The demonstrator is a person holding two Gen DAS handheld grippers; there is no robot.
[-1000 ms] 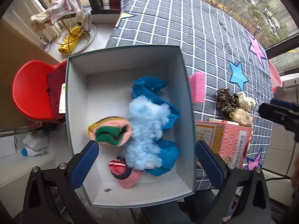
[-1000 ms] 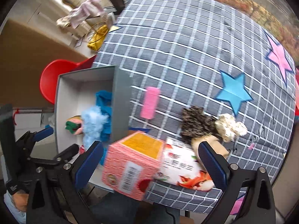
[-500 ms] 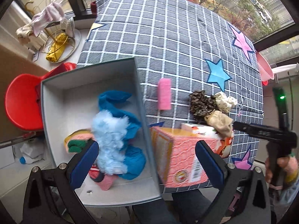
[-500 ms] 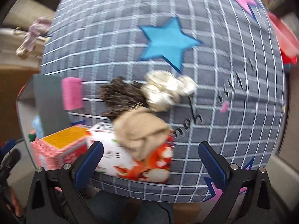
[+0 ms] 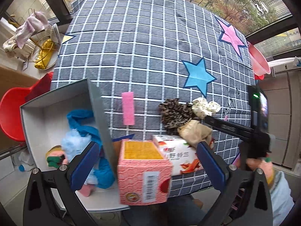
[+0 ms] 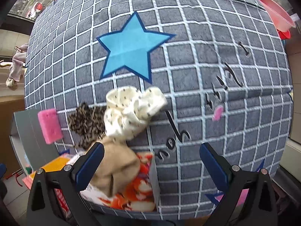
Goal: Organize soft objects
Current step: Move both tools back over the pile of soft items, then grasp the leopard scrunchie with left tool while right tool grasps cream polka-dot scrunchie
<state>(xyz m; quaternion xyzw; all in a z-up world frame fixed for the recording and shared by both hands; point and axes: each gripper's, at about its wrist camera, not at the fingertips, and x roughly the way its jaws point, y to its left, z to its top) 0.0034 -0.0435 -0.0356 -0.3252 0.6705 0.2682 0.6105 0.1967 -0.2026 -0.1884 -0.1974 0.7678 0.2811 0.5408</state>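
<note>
The right gripper, jaws wide and holding nothing, is hanging over the near edge of the grey checked tablecloth. The crumpled tan cloth is lying just by its left jaw. The left gripper, also wide and holding nothing, is farther off.

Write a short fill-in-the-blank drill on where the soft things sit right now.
1. The beige scrunchie lies on top of the white ____ box.
2. The pink sponge lies on the tablecloth, ____ the grey storage box.
3. The spotted cream scrunchie touches the ____-print scrunchie.
4. Both the left gripper and the right gripper are ____.

Missing words: tissue; outside; leopard; open
</note>
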